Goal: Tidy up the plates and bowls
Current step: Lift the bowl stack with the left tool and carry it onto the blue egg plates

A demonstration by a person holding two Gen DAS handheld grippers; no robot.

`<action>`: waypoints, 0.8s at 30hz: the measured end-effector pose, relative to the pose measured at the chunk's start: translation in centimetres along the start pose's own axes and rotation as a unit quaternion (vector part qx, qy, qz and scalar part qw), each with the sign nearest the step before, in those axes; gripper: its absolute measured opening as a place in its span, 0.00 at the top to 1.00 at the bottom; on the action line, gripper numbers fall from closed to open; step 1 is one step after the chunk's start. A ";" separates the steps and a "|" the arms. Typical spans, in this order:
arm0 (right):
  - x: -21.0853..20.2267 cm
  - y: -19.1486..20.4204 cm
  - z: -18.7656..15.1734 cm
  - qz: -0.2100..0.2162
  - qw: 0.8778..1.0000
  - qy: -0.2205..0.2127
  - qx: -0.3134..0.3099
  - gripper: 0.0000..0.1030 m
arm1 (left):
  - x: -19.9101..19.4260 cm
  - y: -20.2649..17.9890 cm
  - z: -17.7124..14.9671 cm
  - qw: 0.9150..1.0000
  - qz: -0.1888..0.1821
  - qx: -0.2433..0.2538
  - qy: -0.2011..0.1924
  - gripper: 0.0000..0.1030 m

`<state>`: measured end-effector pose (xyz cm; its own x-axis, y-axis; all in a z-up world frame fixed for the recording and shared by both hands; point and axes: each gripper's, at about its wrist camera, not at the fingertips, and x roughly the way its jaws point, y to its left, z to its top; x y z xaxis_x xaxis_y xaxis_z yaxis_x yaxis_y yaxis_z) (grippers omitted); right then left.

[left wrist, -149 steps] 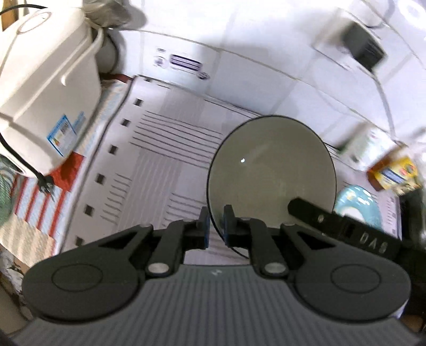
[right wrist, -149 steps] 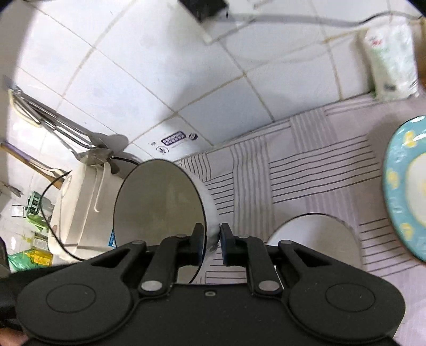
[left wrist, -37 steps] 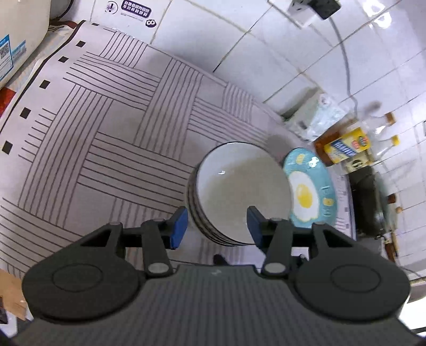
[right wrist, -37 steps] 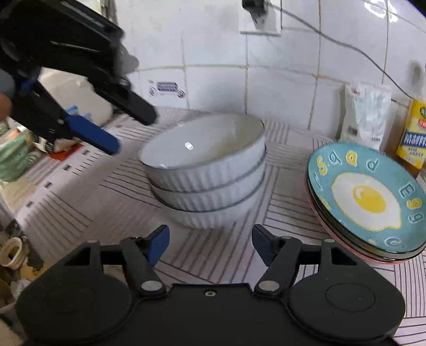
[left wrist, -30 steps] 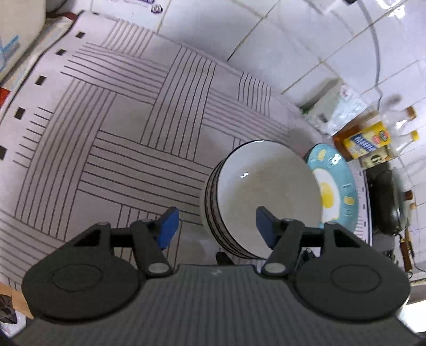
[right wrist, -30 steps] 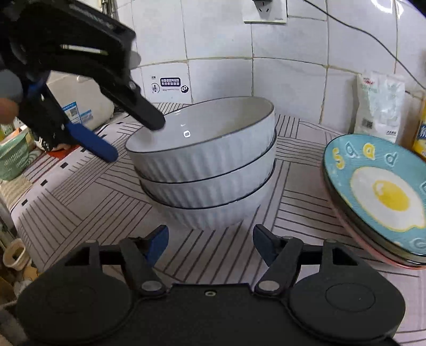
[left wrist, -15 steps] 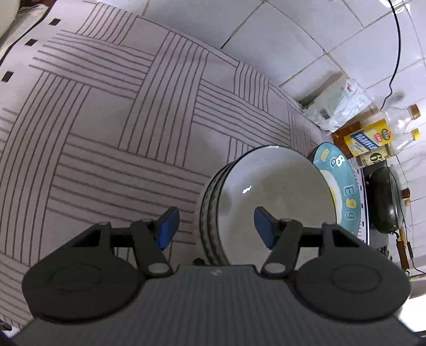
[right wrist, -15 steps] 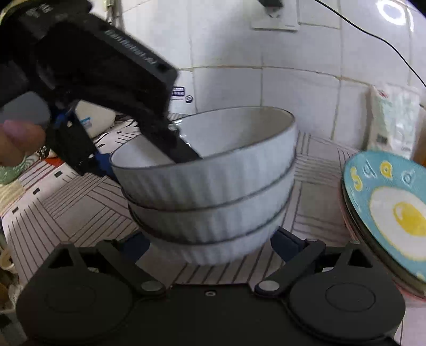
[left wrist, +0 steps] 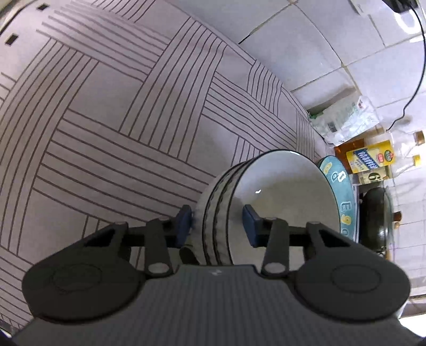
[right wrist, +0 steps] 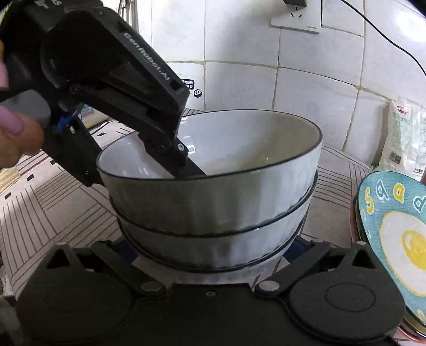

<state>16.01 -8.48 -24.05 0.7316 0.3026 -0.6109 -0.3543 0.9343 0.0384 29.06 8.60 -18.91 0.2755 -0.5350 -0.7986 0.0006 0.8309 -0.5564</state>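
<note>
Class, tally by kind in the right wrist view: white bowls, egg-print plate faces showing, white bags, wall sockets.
white bowls: 3
egg-print plate face: 1
white bag: 1
wall socket: 1
Total: 6

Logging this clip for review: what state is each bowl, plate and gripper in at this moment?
Stack of bowls: nested upright on the striped cloth, top bowl empty.
Egg-print plates: stacked beside the bowls, propped at a tilt.
Left gripper: jaws closing, one finger inside the top bowl, one outside; pads not yet pressing.
Right gripper: jaws opening wide around the stack's base; contact not visible.
</note>
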 end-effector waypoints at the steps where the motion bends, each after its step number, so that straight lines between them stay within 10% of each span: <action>1: 0.0 0.0 0.1 0.001 1.000 0.004 -0.003 0.00 | -0.1 -0.4 -0.1 1.000 0.009 0.011 0.002 0.61; 7: -0.1 -0.1 0.2 0.005 1.000 0.002 -0.023 0.00 | -0.6 -3.5 -0.9 0.992 0.067 0.104 0.003 0.61; 24: -5.6 -0.5 1.1 -0.053 0.995 -0.080 -0.005 0.00 | -4.0 -10.2 0.1 0.987 0.046 0.157 -0.003 0.61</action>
<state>12.78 -10.46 -19.80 0.8479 0.2294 -0.4780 -0.2753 0.9610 -0.0271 28.04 2.25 -10.03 0.2940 -0.4543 -0.8409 0.2725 0.8831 -0.3819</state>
